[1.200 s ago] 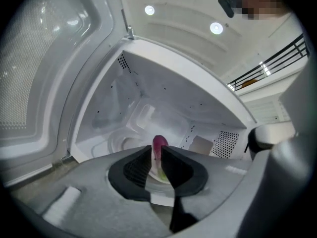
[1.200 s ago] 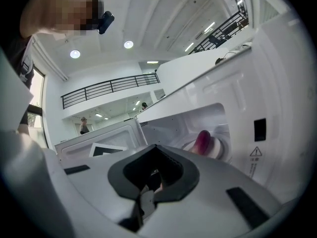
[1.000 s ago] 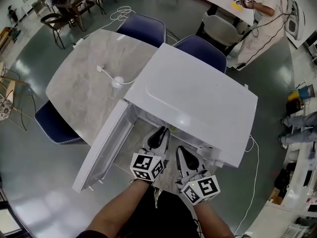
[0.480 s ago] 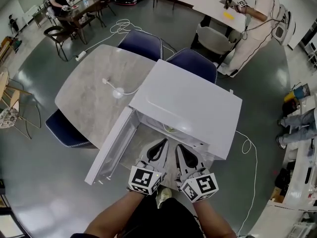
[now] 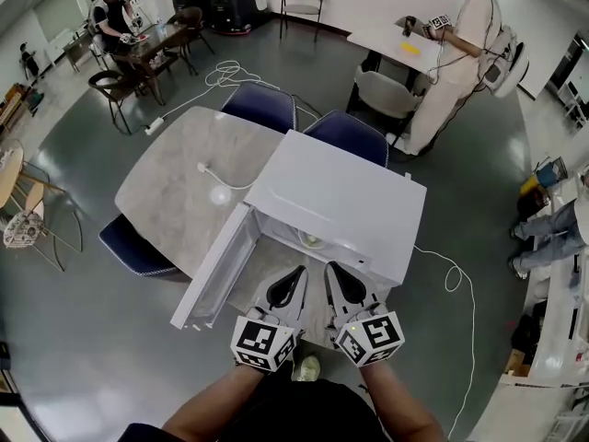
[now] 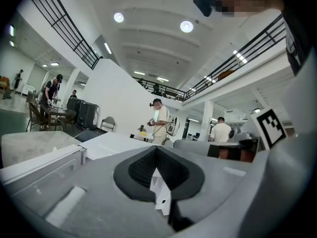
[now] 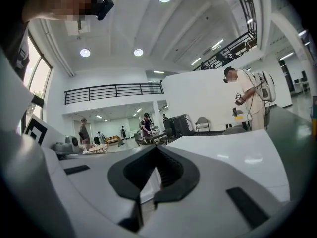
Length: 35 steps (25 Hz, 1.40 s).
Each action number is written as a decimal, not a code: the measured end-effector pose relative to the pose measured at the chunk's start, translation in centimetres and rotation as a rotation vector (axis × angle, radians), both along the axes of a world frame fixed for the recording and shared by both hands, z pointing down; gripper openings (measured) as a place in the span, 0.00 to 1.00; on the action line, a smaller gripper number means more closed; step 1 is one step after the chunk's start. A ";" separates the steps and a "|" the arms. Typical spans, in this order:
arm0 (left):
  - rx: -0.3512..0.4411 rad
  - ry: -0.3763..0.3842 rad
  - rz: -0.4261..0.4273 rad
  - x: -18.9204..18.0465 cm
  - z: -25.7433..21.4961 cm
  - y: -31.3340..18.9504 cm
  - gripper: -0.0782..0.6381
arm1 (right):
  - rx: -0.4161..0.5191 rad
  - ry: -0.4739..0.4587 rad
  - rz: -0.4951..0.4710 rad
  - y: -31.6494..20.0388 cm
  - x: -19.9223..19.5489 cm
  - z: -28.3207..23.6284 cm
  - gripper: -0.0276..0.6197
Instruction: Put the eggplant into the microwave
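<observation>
The grey stone surface [image 5: 170,196] carries a white microwave [image 5: 336,201], which takes most of its near side. The door [image 5: 216,270] of the microwave stands wide open, swung out to the left, so the cavity is free to reach.

Just in front of the opening, the left gripper [image 5: 296,273] and the right gripper [image 5: 333,270] are held side by side, both outside the cavity. In each gripper view the 2 dark pads are pressed together, with nothing between them, so both carry nothing.

The eggplant does not show in any view. At the mouth of the cavity only a small pale round thing [image 5: 312,240] is seen. I cannot tell whether it is the turntable or a part of the eggplant, because the top of the microwave hides the rest.

My judgement: the eggplant is probably already inside, and what remains is to close the door.
</observation>
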<state>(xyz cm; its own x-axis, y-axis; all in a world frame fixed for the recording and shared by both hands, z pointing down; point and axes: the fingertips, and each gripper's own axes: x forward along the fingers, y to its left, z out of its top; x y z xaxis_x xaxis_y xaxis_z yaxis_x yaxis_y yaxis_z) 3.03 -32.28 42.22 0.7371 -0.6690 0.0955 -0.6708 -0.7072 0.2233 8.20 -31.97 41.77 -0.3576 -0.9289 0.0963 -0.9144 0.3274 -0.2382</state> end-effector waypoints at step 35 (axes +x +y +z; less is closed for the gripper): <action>0.075 0.015 -0.019 2.0 -6.7 4.8 0.12 | 0.083 0.072 -0.046 3.9 0.8 -6.7 0.05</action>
<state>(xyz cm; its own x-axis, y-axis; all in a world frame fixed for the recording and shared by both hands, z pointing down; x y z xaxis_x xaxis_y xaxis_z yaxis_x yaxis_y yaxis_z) 5.01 -27.48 35.55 0.7251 -0.6878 0.0341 -0.6814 -0.7094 0.1804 8.99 -28.10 35.08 -0.3949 -0.9176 0.0462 -0.9117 0.3851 -0.1431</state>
